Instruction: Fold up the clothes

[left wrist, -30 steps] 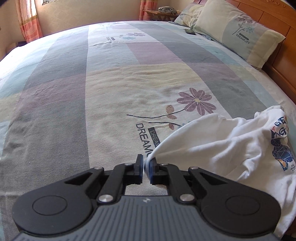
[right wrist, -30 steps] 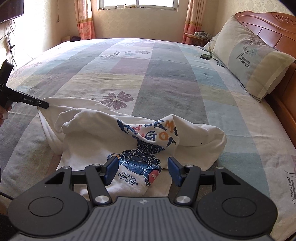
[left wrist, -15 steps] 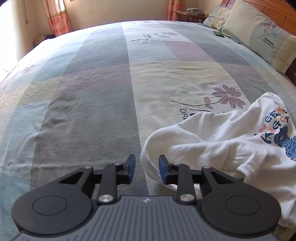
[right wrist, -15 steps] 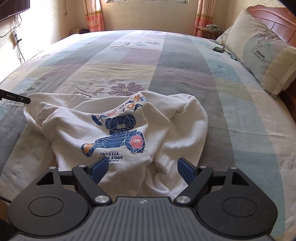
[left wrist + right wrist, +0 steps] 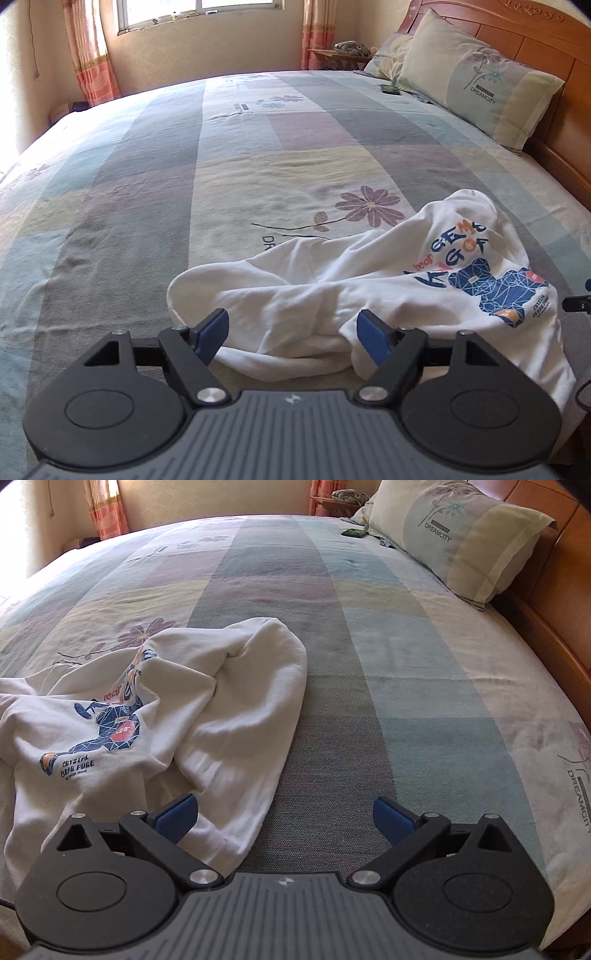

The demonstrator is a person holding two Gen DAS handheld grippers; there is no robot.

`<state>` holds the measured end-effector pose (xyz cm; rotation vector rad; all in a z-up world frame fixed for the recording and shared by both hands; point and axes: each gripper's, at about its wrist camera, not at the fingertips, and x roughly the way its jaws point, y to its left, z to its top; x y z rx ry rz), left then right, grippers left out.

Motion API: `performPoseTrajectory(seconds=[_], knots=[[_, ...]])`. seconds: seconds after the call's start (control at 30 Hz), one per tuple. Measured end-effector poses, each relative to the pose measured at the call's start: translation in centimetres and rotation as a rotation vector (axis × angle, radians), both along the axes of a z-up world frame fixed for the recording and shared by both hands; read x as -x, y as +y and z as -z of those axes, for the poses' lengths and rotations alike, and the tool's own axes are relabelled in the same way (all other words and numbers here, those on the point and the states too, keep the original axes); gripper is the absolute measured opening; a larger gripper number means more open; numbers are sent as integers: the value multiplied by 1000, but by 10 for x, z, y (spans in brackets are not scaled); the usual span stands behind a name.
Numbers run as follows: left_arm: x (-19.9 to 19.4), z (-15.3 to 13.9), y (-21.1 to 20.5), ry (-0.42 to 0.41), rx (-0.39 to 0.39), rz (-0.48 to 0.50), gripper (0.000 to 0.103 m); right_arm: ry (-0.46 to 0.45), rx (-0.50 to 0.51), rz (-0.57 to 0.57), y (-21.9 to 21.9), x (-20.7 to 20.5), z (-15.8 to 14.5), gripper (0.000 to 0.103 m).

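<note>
Two views cover this moment, and both are referenced to the white sweatshirt (image 5: pixel 388 280), which lies crumpled on the patchwork bedspread (image 5: pixel 147 192). Left wrist view: the left gripper (image 5: pixel 293 334) points down at the nearer, lower-left part of the sweatshirt. Its jaws are opening; a rolled fold of white fabric lies in the gap, but neither blue pad presses on it, so nothing is gripped. The printed chest graphic, a blue faceted figure under coloured lettering, faces up on the right part of the sweatshirt. Beyond the sweatshirt a purple flower print (image 5: pixel 369 210) marks the bedspread. Further beyond and to the right, a pillow (image 5: pixel 476 88) leans against the wooden headboard (image 5: pixel 546 48). A small dark object (image 5: pixel 390 89) rests on the bedspread beside the pillow; its type cannot be determined. A black part shows at the right frame edge just beside the sweatshirt; whether it belongs to the other gripper cannot be determined. Right wrist view: the right gripper (image 5: pixel 284 814) sits at the sweatshirt's (image 5: pixel 166 716) right edge. Its jaws are opening and stand very wide. The left pad is over the white hem, the right pad (image 5: pixel 393 818) over bare bedspread (image 5: pixel 406 664) clear of the sweatshirt. No fabric is clamped. The sweatshirt fills the left half of this view, graphic upward, with a raised hump of fabric at its far right. The pillow (image 5: pixel 461 528) lies well beyond it, upper right.
</note>
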<state>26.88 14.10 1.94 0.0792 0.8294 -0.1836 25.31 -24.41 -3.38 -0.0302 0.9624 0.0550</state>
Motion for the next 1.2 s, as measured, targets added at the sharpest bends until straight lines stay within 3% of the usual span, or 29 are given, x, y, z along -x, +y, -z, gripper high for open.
performPoseTrajectory(seconds=[0.2,0.37,0.6,0.77,0.87,0.97,1.07,1.2], knots=[[-1,2,-59,14,-6,80,77,39,-59,-61,25,-30,38,103],[3,0,-82,21,35,91,77,15,101,-23,32,-44,53,103],[5,5,-98,47,83,72,79,-3,224,110,-43,-41,36,103],[9,1,-115,29,60,103,79,-13,311,171,-86,-54,28,103],[11,-1,-121,25,63,116,80,-11,286,211,-106,-59,19,103],[11,-2,-125,24,59,126,80,-11,153,193,-106,-51,9,103],[7,-2,-129,20,54,139,80,-13,70,135,-84,-48,9,103],[3,-3,-134,10,54,154,80,-1,57,92,-39,-66,22,103]])
